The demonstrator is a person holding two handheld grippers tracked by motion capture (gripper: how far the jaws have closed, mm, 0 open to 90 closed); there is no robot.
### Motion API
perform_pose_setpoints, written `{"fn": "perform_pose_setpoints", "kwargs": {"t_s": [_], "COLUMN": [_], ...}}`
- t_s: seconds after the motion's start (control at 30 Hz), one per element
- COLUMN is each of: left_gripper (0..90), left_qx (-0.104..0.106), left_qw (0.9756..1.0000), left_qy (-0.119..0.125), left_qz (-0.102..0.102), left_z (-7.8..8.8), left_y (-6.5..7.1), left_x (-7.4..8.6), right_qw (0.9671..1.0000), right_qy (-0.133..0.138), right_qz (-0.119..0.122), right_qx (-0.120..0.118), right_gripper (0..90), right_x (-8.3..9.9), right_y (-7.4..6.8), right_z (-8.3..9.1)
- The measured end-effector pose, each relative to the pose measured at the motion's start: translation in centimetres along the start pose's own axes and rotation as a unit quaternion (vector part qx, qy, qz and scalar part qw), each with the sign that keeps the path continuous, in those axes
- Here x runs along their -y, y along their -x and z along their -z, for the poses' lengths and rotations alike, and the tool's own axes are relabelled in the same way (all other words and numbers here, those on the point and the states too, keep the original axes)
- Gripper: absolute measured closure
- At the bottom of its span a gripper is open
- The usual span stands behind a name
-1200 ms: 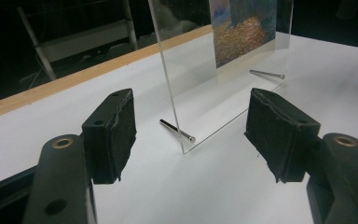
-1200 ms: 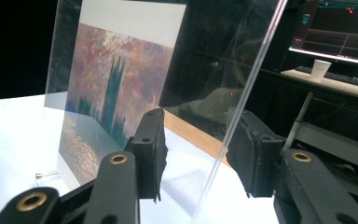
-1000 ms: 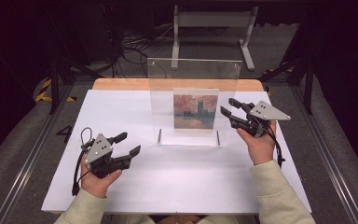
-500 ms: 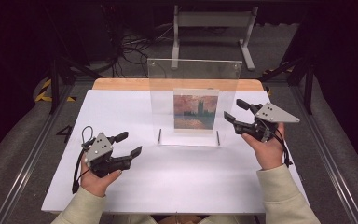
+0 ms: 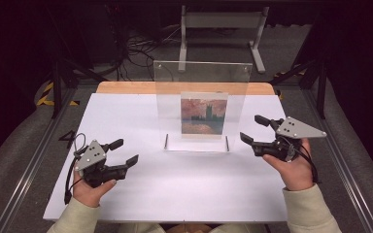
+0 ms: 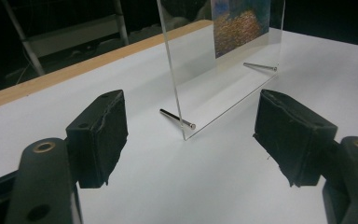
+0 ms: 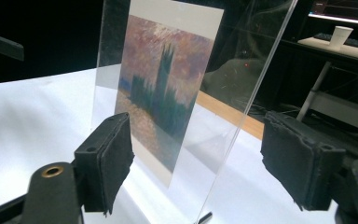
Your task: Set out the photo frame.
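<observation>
A clear acrylic frame [image 5: 201,92] stands upright on the white table [image 5: 184,194], resting on two metal pins [image 6: 177,119]. It holds a print of a tower at sunset [image 5: 204,115]. My right gripper [image 5: 250,127] hovers just right of the frame's edge, clear of it. Its jaws have just been opening and stand wide with nothing gripped. In the right gripper view the print [image 7: 163,93] and the frame's edge lie ahead of the jaws. My left gripper [image 5: 128,150] rests at the front left, jaws also just opened wider and empty, pointing at the frame's corner [image 6: 186,126].
A wooden strip [image 5: 126,87] runs along the table's far edge. Behind it stand a metal stand [image 5: 221,22] and floor cables. Black rails flank the table. A small black object [image 5: 68,136] lies off the left edge. A paper cup [image 7: 340,36] sits far off.
My right gripper has drawn away to the right from the frame's edge, and its jaws have spread. The left gripper stayed in place, its jaws a little wider.
</observation>
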State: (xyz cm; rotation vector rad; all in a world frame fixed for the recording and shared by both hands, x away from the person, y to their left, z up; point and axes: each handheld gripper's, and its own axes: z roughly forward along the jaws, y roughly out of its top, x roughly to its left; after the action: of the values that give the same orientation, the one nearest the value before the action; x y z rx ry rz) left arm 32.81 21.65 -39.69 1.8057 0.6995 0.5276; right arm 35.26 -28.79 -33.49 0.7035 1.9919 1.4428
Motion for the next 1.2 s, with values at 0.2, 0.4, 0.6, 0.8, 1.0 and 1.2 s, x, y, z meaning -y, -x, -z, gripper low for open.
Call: {"fn": "perform_pose_setpoints", "kwargs": {"t_s": [0.2, 0.4, 0.6, 0.8, 1.0, 1.2], "left_gripper": [25.1, 24.7, 24.4, 23.8, 23.7, 23.7], "left_qx": [-0.008, -0.011, -0.012, -0.011, -0.011, -0.009], "left_qw": [1.0000, 0.9999, 0.9998, 0.9998, 0.9997, 0.9997], "left_qy": [-0.001, -0.009, -0.012, -0.015, -0.018, -0.020], "left_qz": [0.001, 0.004, 0.005, 0.007, 0.010, 0.013], "left_z": [0.9, 1.2, 1.2, 0.9, 0.7, 0.2], "left_y": [-0.3, -0.7, -0.8, -1.0, -1.2, -1.2], "left_x": [0.5, 1.0, 1.4, 2.0, 2.4, 2.8], "right_qw": [1.0000, 0.9996, 0.9988, 0.9978, 0.9965, 0.9950], "right_qy": [-0.004, -0.020, -0.034, -0.043, -0.049, -0.057], "right_qz": [-0.007, -0.018, -0.033, -0.047, -0.063, -0.076], "right_qx": [0.002, 0.006, 0.013, 0.019, 0.025, 0.032], "right_gripper": [23.7, 23.5, 23.5, 23.3, 23.2, 23.0], "right_x": [0.5, 1.7, 3.3, 5.1, 6.7, 8.3], "right_y": [-0.3, -0.3, 0.1, 0.3, 0.6, 0.9], "right_z": [1.5, 2.9, 3.9, 4.6, 5.1, 5.3]}}
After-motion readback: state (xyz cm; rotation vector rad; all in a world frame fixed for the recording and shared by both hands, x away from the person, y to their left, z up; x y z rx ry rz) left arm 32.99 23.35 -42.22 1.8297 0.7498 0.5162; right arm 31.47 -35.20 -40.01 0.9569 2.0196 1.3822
